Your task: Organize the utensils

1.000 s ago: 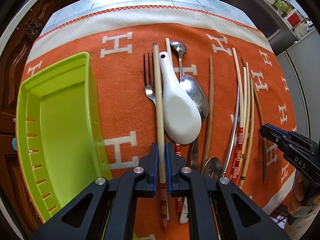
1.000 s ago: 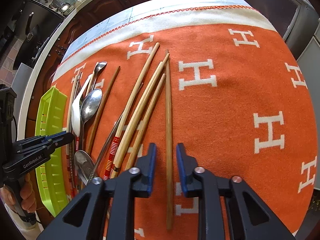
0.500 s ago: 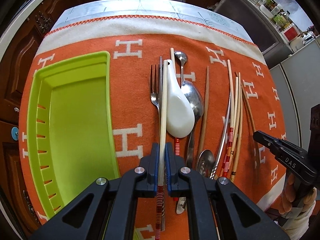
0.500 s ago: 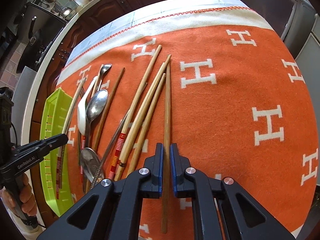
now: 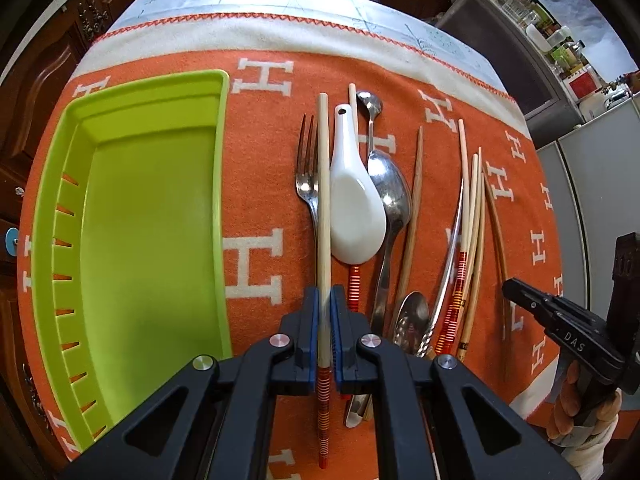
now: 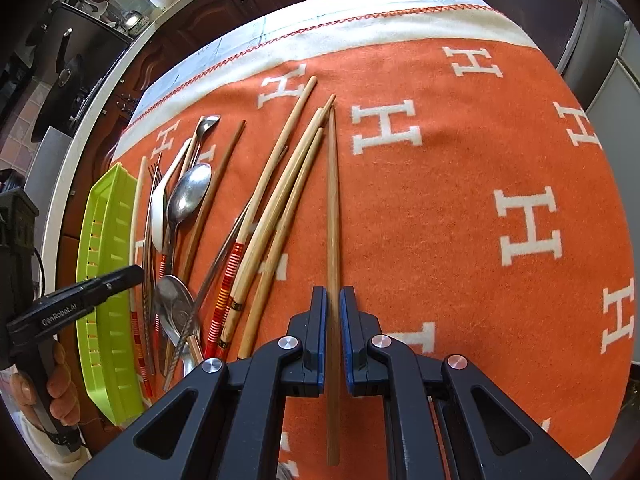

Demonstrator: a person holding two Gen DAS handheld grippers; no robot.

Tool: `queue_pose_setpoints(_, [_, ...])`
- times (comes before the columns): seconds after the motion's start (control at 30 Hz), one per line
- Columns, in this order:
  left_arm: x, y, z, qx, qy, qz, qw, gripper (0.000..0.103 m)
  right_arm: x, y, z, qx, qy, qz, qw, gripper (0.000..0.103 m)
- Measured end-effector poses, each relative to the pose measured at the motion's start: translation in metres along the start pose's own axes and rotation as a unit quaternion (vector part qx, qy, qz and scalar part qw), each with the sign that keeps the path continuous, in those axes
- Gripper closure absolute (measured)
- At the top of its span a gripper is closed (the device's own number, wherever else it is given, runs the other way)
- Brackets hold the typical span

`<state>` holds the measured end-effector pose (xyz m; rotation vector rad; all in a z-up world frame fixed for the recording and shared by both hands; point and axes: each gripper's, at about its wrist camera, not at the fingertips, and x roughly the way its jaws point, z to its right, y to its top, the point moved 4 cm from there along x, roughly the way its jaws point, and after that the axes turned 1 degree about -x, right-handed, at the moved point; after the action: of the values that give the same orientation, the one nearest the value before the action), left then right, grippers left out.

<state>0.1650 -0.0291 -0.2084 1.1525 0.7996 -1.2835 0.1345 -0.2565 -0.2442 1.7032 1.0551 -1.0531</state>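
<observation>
- Legible text: "DAS" on the side of the right gripper (image 5: pixel 568 330) as seen from the left wrist cam; "GenRobot.AI" on the left gripper (image 6: pixel 86 294) as seen from the right wrist cam. The orange blanket (image 6: pixel 460 208) carried a repeating white "H" pattern and a cream border with red zigzag stitching.
- Left gripper fingers (image 5: pixel 310 332) were pressed in on a pale chopstick (image 5: pixel 324 208) with a red-striped handle end; the stick ran forward between the pads, alongside the fork (image 5: pixel 307 176) and just left of the white ceramic spoon (image 5: pixel 354 204).
- Right gripper fingers (image 6: pixel 318 336) were closed tight around a plain brown chopstick (image 6: pixel 333 220), the rightmost utensil; its far tip touched the bundle of bamboo chopsticks (image 6: pixel 288 184).
- Green tray (image 5: pixel 132 216) sat at the left edge of the blanket, well apart from the fork, with slots in its outer wall.
- Rest of the pile: metal spoon (image 5: pixel 390 192) partly under the ceramic one, a second spoon bowl (image 5: pixel 412 316) near the left gripper, a thin brown stick (image 5: pixel 414 208), and red/yellow-striped chopsticks (image 5: pixel 456 292).
- View differences: only the left cam showed the tray floor; in the right cam the tray appeared edge-on. Only the right cam showed the bare blanket area to the right of the pile, plus the hand (image 6: pixel 60 392) gripping the left handle.
</observation>
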Motion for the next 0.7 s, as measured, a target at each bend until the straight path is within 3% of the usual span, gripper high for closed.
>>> queue_pose_setpoints(0.27, [-0.032,0.004,0.000,0.007,0.014,0.038,0.9992,0.099,-0.011,0.000,-0.003,0.000,0.008,0.012,1.000,0.096])
queue_pose_setpoints(0.53, [-0.106,0.004,-0.013,0.018,0.043,0.107,0.9932,0.099,-0.056,0.003,-0.022,-0.004,0.053,0.054,0.997,0.097])
queue_pose_setpoints(0.7, [-0.116,-0.003,-0.041,0.010,0.102,0.107,0.9890,0.099,-0.083,0.005,-0.042,-0.012,0.080,0.075,0.994,0.097])
